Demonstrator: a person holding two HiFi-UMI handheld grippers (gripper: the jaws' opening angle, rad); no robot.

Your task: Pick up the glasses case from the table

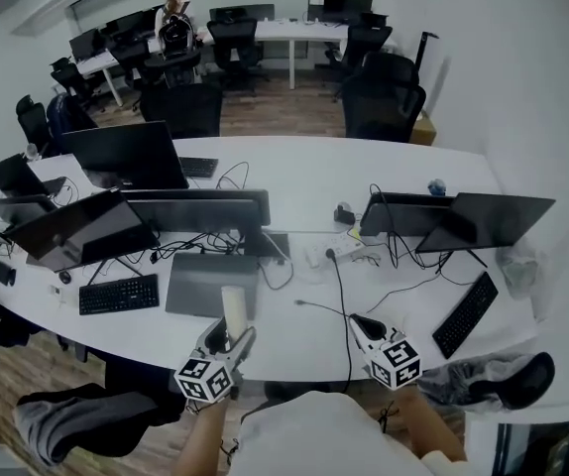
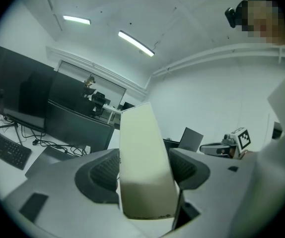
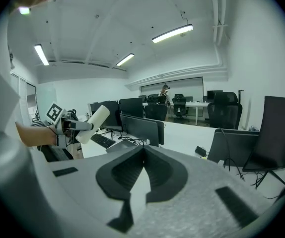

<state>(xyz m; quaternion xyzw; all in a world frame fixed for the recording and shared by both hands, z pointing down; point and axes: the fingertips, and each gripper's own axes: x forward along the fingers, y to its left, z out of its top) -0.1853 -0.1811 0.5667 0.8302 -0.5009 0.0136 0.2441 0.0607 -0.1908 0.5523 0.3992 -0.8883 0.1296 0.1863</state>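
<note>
Above the near right corner of the closed grey laptop, the left tongs have the cream glasses case clamped between their dark pads, jaws standing wide because the case fills the gap from side to side. The case's long axis runs along the line the tongs point, so most of its length juts out past the tips, away from the person and toward the monitors behind the laptop. From the right gripper view it shows clear of the white tabletop, with air under it, so the lift itself looks done, and what matters now is keeping that overhanging far end from dipping or swinging. To the right of the laptop, beyond a black cable, the right tongs hang with their jaws brought together on nothing. They sit well apart from the case, so the left hand is the one carrying the task.
</note>
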